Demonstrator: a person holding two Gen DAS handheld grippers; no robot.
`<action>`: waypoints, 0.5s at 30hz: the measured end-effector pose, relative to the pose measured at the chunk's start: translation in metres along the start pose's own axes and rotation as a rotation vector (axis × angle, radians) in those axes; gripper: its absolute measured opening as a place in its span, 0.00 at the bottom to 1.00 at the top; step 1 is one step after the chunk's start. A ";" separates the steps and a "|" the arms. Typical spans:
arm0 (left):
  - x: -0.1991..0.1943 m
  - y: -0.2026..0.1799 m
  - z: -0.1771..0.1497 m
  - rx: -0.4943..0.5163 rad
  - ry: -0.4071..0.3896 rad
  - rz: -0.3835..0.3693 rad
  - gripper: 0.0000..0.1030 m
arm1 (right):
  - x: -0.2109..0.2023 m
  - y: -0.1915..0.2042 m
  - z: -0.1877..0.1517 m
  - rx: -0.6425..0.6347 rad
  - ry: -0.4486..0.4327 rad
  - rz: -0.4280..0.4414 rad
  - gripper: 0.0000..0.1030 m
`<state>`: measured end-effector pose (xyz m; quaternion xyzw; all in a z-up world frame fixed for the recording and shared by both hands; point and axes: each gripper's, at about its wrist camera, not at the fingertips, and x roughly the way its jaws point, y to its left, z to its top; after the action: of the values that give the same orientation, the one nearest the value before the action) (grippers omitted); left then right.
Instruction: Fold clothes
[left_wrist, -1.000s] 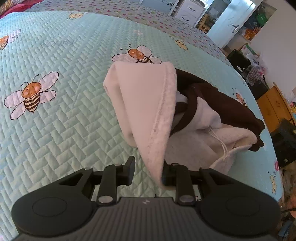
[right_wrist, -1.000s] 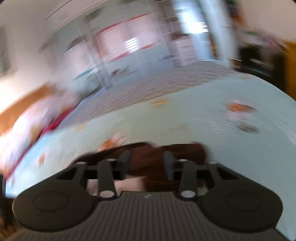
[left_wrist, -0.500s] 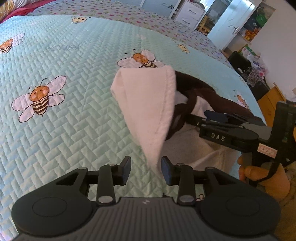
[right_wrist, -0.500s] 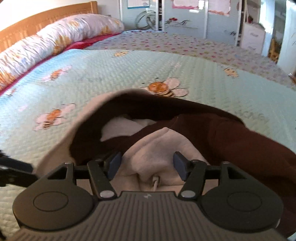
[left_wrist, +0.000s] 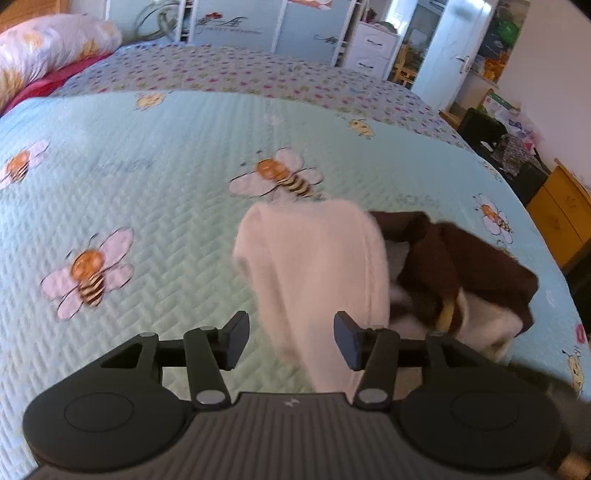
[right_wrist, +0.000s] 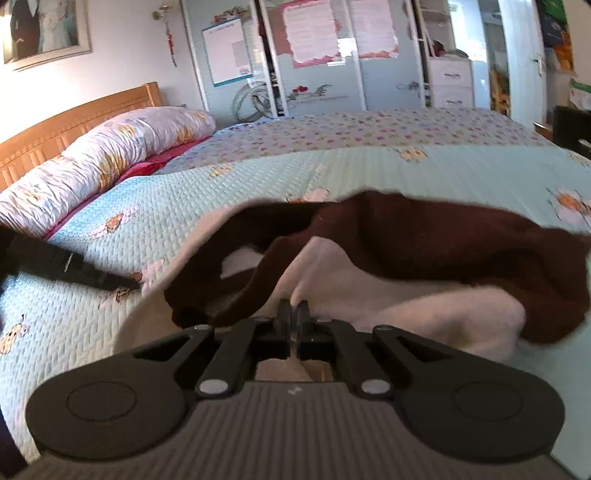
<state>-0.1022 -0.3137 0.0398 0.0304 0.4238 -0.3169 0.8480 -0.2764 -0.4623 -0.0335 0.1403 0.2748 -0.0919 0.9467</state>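
Garment: a cream and dark-brown fleece garment (left_wrist: 424, 266) lies bunched on the bee-print quilt (left_wrist: 155, 229), toward the quilt's right side in the left wrist view.
Cream panel: a cream flap (left_wrist: 317, 280) stands up from the heap and drapes toward the left gripper (left_wrist: 291, 341); blurred.
Left gripper: jaws are opening; the cream flap hangs between the two fingers, nearer the right-hand one. Whether the pads touch it cannot be told through the blur.
Right gripper: the right gripper (right_wrist: 294, 314) has its jaws fully together. They sit at a raised cream fold of the garment (right_wrist: 332, 273), and a sliver of pale cloth shows between them, so it pinches that fold.
Brown layer: dark-brown fabric (right_wrist: 424, 236) lies across the cream beyond the right gripper, with a looped brown edge on its left.
Bedding: rolled floral duvet (right_wrist: 99, 155) along the wooden headboard (right_wrist: 74, 122).
Background: wardrobe doors (right_wrist: 317, 59) with posters behind the bed.
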 end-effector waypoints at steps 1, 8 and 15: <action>-0.001 -0.009 0.004 0.019 -0.009 -0.017 0.52 | -0.004 -0.003 -0.006 0.013 0.008 -0.002 0.01; 0.020 -0.055 0.005 0.130 0.000 0.003 0.55 | -0.008 -0.011 -0.032 0.075 0.048 0.021 0.01; 0.074 -0.051 0.009 0.183 0.032 0.179 0.55 | -0.002 -0.016 -0.029 0.117 0.048 0.046 0.01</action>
<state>-0.0922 -0.3954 0.0026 0.1503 0.4023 -0.2767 0.8597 -0.2963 -0.4681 -0.0597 0.2037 0.2881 -0.0828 0.9320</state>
